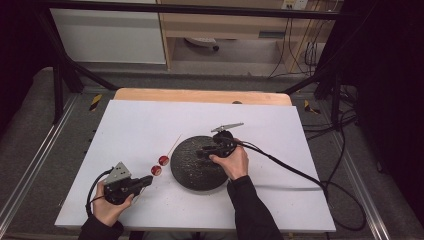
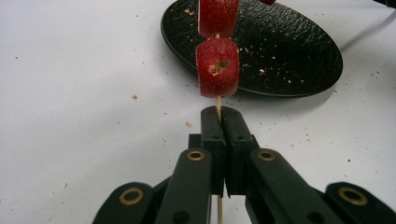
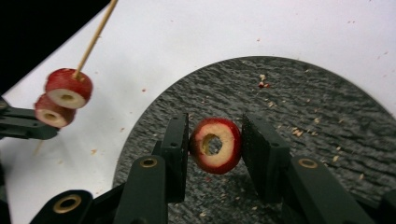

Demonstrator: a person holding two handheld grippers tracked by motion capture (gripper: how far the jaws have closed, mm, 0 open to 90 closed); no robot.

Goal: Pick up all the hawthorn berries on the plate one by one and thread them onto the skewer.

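Note:
My left gripper (image 2: 222, 114) is shut on the lower end of a thin wooden skewer (image 2: 218, 103). Two red fruit slices (image 2: 217, 67) are threaded on it, close above the jaws. In the high view that gripper (image 1: 149, 179) sits at the front left, with the skewer (image 1: 174, 144) slanting up and away to the right. My right gripper (image 3: 216, 125) is shut on a third red ring-shaped slice (image 3: 229, 144) with a hole through its pale middle. It holds the slice just above the round black plate (image 3: 303, 102). The skewered slices (image 3: 70, 88) hang off to its left.
The black plate (image 1: 192, 175) lies mid-table on a white sheet (image 1: 140, 125), with crumbs scattered on both. The right gripper's cable (image 1: 290, 170) trails off to the right over the sheet. A wooden table edge (image 1: 200, 95) runs along the far side, with black frame legs beyond.

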